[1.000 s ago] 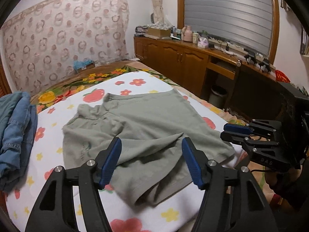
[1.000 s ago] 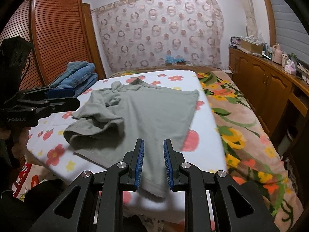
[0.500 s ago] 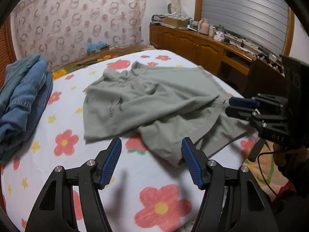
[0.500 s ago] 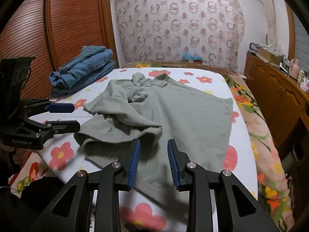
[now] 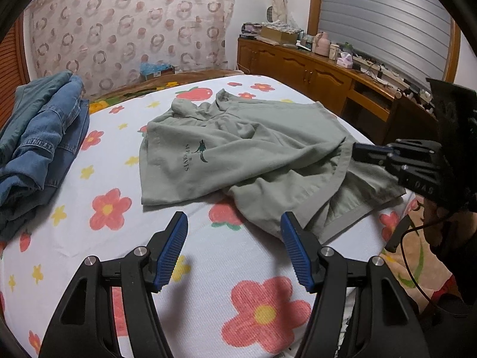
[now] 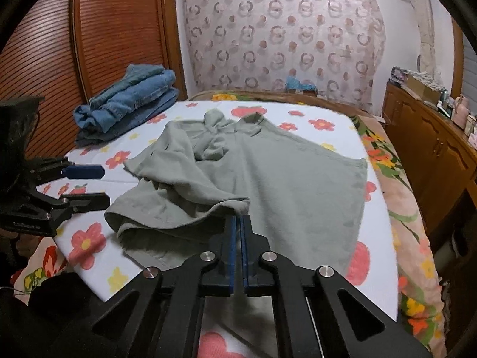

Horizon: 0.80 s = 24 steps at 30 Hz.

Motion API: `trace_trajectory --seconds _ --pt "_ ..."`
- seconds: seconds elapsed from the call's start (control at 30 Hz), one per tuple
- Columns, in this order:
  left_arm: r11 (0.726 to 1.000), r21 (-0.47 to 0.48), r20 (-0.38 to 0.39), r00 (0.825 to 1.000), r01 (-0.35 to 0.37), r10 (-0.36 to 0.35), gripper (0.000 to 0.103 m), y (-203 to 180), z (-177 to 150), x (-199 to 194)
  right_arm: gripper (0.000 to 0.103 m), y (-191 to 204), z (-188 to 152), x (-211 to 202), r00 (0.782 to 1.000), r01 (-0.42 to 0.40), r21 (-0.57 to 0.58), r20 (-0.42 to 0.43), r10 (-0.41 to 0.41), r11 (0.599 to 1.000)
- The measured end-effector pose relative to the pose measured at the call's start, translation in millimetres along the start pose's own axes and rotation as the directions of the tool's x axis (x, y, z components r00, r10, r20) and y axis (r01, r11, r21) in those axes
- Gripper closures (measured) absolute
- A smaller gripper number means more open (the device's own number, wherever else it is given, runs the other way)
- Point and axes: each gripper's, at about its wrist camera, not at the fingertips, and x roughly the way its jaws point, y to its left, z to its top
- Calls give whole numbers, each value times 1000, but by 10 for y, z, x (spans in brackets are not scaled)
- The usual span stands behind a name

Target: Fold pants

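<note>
Right wrist: one pants (image 6: pixel 268 179) (two grippers).

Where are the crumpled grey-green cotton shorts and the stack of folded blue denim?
grey-green cotton shorts (image 5: pixel 238 155), left wrist view, on the flat leg panel.
stack of folded blue denim (image 6: pixel 131 101), right wrist view, on its top fold.

The pants (image 5: pixel 244 155) lie mid-frame on the bed (image 5: pixel 89 268). Folded jeans (image 5: pixel 38 149) sit at left. A cabinet (image 5: pixel 313 83) stands upper right.
</note>
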Motion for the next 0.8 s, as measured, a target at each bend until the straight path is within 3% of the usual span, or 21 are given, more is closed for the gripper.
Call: trace_trajectory --seconds 0.4,0.6,0.8 --pt "1000 12 11 1000 6 -7 37 -36 42 -10 102 -117 -213 -474 992 87 62 86 -92 994" --pt "1000 12 9 1000 10 -10 37 -48 57 12 102 -235 -396 -652 987 142 115 57 -150 983" --pt "1000 9 4 1000 9 -9 37 -62 62 43 102 -222 -525 -654 991 132 134 -10 -132 982"
